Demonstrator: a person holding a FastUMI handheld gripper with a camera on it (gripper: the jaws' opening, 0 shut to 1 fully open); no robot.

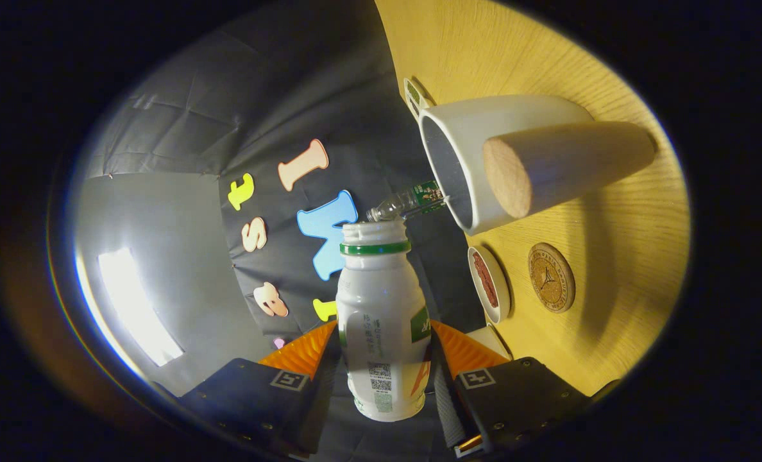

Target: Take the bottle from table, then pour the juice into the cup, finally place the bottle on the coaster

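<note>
Gripper [381,378] clamped on white green-collared bottle [381,321], label print unreadable, cap off; mug [483,160] and cork coaster [551,277] beyond on yellow wood-grain table [612,256].

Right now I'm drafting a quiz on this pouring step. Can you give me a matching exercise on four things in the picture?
Things:
1. bottle
2. cup
3. coaster
4. claw

States:
A. lies flat and bare on the wooden table
B. uncapped, mouth close to the cup's rim
C. white, with a wooden handle
D. shut on the bottle's body

Pairs: 1-B, 2-C, 3-A, 4-D
</note>
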